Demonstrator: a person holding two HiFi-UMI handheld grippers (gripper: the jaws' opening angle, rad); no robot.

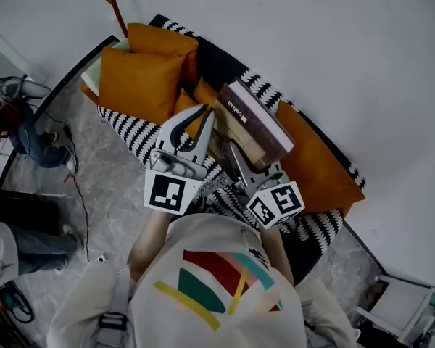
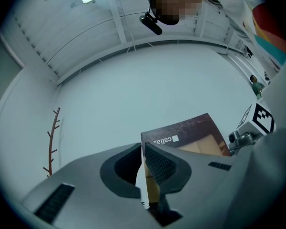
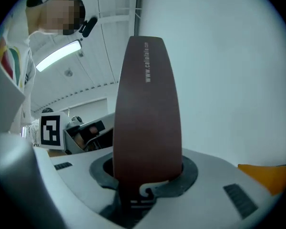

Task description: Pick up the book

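A thick book [image 1: 254,118] with a dark maroon cover is held up in the air above the sofa, between both grippers. In the head view my left gripper [image 1: 201,118] meets its left edge and my right gripper [image 1: 235,149] comes at it from below. The left gripper view shows my left gripper [image 2: 144,161] shut on a thin edge of the book [image 2: 190,135], whose cover rises beyond the jaws. Seen from the right gripper view, my right gripper [image 3: 145,175] is shut on the book [image 3: 145,109], which stands upright and hides the space ahead.
Below lies a sofa with orange cushions [image 1: 141,78] and a black-and-white striped throw [image 1: 130,133], against a white wall. A bare branch rack [image 1: 114,2] stands at the back left. Another person's legs [image 1: 29,140] and cables are on the floor at left; a white chair [image 1: 402,303] stands lower right.
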